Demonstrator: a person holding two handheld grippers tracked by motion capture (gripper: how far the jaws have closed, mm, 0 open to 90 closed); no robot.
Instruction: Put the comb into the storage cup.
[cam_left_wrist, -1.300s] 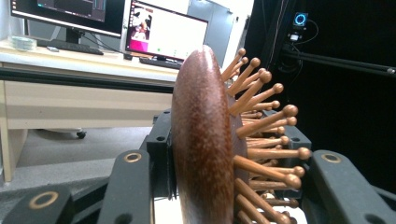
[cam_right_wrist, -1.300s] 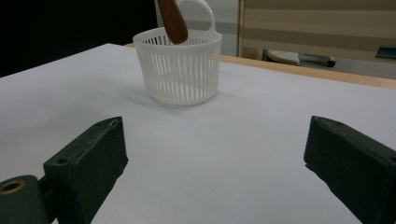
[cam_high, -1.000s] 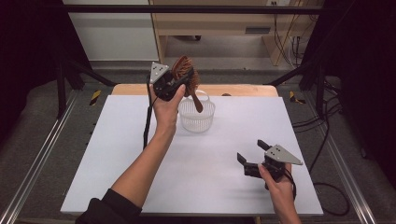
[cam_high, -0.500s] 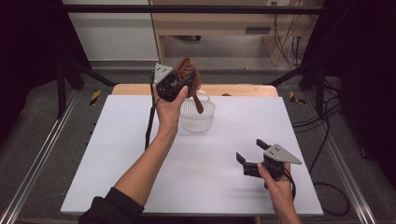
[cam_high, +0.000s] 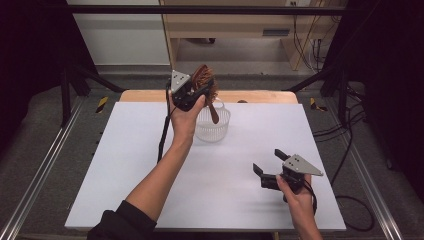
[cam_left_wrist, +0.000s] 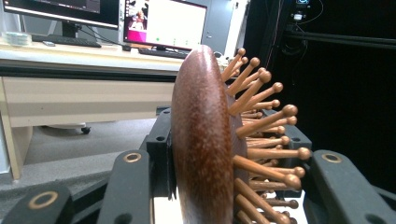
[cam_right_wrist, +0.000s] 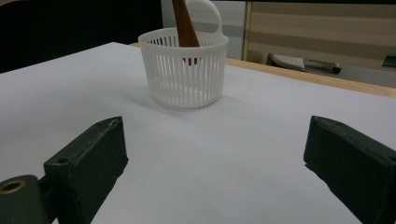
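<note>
Centrally, toward the far side of the white table (cam_high: 150, 165), stands one white slatted basket (cam_high: 212, 125) with a loop handle on its rim; it is the sole container on the table. Into it reaches the brown handle of one wooden hairbrush (cam_high: 205, 82), which passes below the rim, as the right gripper view confirms; whether the tip touches the bottom cannot be told. The brush head, set with round-tipped wooden pins, stands above the basket, tilted away from the person.

Left gripper (cam_high: 192, 92): raised over the near-left rim of the basket, its jaws closed on the brush head; in the left gripper view one jaw presses the smooth back and the other lies among the pins.

Right gripper (cam_high: 267, 170): low over the near-right part of the table, well apart from the basket, its jaws spread wide with nothing between them; whether it rests on the surface cannot be told. A cable trails from each gripper.

Count: one basket, one hairbrush, two grippers, two hands. Behind the table, the left gripper view shows a desk (cam_left_wrist: 70, 88) with two monitors (cam_left_wrist: 163, 23)
</note>
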